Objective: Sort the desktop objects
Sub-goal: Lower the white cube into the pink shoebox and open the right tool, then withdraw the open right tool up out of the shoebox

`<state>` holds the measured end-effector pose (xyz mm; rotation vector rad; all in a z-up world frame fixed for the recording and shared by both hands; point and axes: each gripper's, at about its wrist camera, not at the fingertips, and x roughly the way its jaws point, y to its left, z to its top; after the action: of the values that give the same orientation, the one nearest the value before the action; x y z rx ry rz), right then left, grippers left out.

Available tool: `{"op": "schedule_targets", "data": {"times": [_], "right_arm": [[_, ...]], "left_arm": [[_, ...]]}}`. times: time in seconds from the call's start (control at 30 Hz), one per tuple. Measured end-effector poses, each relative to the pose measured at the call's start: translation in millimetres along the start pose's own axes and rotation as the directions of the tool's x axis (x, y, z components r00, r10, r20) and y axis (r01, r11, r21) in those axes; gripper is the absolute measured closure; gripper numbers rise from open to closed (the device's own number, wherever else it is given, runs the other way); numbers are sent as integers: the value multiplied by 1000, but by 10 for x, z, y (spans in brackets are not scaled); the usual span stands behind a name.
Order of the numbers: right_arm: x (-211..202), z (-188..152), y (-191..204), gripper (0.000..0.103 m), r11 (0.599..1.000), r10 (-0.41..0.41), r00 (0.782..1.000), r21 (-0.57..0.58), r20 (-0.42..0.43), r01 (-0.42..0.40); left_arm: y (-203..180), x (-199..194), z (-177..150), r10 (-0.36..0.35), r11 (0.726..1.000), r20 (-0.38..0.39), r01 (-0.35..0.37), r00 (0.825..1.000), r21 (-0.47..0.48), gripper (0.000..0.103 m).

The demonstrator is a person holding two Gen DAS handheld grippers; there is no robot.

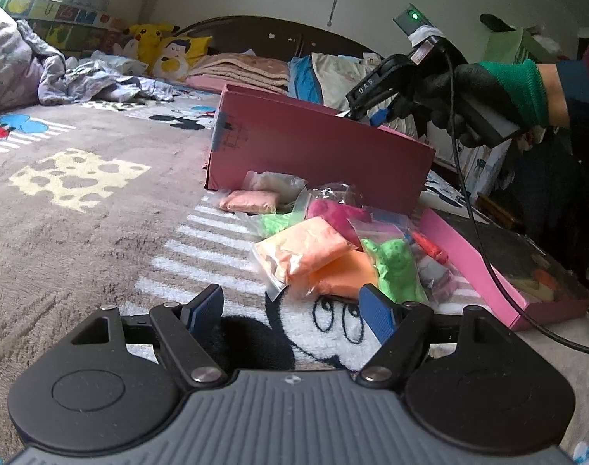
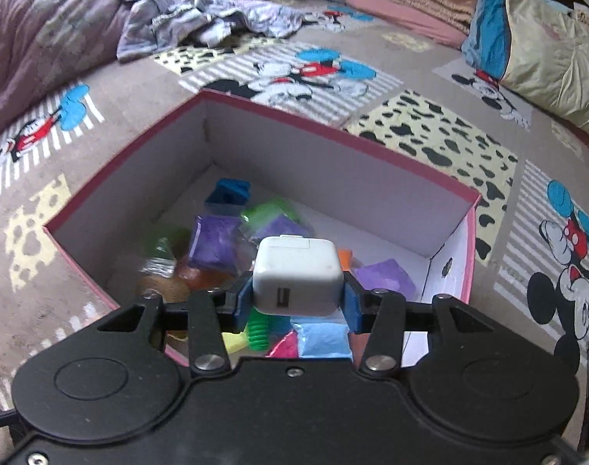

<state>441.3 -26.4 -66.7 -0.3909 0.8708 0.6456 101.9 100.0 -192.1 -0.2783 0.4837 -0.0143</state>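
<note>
Right gripper (image 2: 297, 304) was clenched on a white charger (image 2: 298, 281) — pinched between both blue pads, hanging over the open pink box (image 2: 333, 131); bagged clay packets (image 2: 213, 244) lay in the box below the jaws. Left gripper (image 1: 292, 310) was released, jaws spread wide and holding nothing — the pile of clay bags (image 1: 317, 252) sat just ahead of them on the blanket (image 1: 81, 213).

The right claw (image 2: 298, 304) pinches a white charger (image 2: 298, 277) above the pink box (image 2: 375, 178).
</note>
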Motion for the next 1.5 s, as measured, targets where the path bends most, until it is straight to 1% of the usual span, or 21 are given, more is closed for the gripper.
{"op": "schedule_targets", "data": {"times": [0.1,0.3,0.63,0.9,0.97,1.03,1.17,1.27,1.5], "right_arm": [[97,15,-45,57,1000,-8,999,8,-34,8],[226,49,-124,57,999,-27,997,20,-75,28],[441,65,-153,57,999,-38,987,25,-155,42],[485,78,-157,57,997,-51,986,49,-159,60],[459,82,-154,55,997,-55,987,50,-153,63],[408,85,-171,50,996,-58,989,63,-133,66],[300,81,-212,49,994,-47,994,97,-101,57],[210,51,-196,49,994,-43,996,98,-74,50],[-193,-73,-123,50,992,-21,998,127,53,15]], "left_arm": [[16,2,2,-3,1000,-4,3,1000,-12,27],[24,12,-2,-8,1000,-12,8,1000,-17,27],[42,35,0,-13,1000,-21,13,1000,-24,27],[56,45,2,-16,999,-26,15,1000,-30,27],[52,42,-1,-15,999,-27,14,1000,-29,27],[51,42,-2,-15,1000,-27,14,1000,-28,27],[53,49,-1,-15,1000,-30,14,999,-27,27],[53,54,0,-15,999,-31,14,999,-28,27],[46,57,-3,-12,1000,-29,11,999,-25,27]]}}
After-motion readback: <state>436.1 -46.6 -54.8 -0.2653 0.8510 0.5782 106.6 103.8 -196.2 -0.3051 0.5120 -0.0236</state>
